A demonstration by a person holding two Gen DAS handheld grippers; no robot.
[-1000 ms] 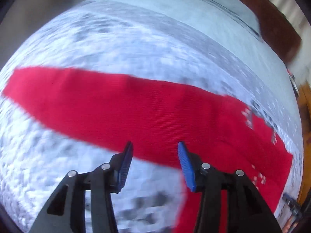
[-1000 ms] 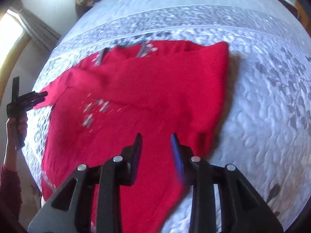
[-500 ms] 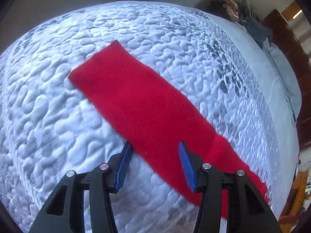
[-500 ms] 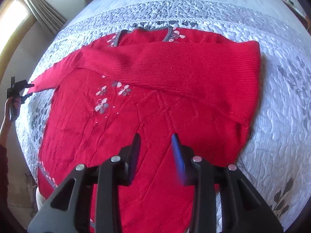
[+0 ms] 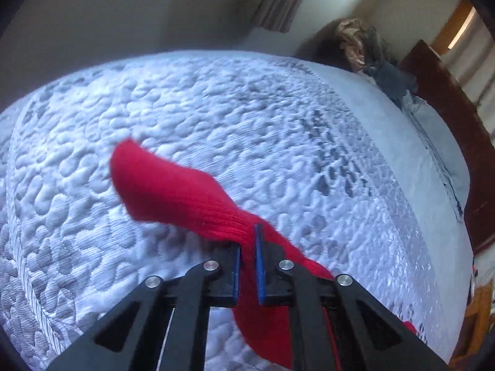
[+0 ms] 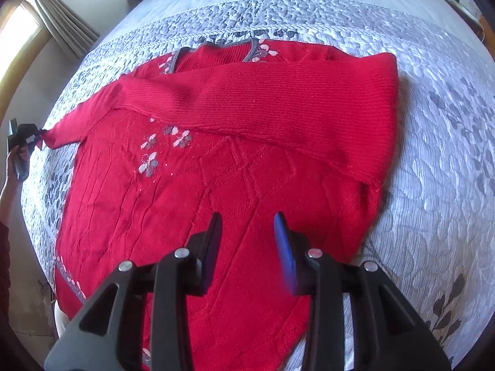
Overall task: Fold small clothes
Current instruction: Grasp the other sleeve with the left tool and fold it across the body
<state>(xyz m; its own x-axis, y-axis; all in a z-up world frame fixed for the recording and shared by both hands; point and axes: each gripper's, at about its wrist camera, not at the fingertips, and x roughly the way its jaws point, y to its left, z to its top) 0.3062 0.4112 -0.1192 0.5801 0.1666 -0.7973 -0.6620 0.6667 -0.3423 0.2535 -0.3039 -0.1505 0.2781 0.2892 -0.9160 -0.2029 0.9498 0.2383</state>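
Sweater sleeve (image 5: 173, 185) apparently pinched within left claw (image 5: 246, 241)

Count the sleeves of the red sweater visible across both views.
2. One sleeve lies folded across the chest of the red sweater; the other sleeve stretches off sideways, pinched near its cuff by the left gripper.

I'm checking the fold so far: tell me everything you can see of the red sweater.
The red sweater is a knit with a grey-trimmed neckline, pale flower motifs and cable patterning. It lies flat, face up, on the quilted bedspread. One ribbed sleeve is folded across the chest. The other sleeve stretches sideways, pinched near its cuff in the left gripper, whose jaws have just closed on it.
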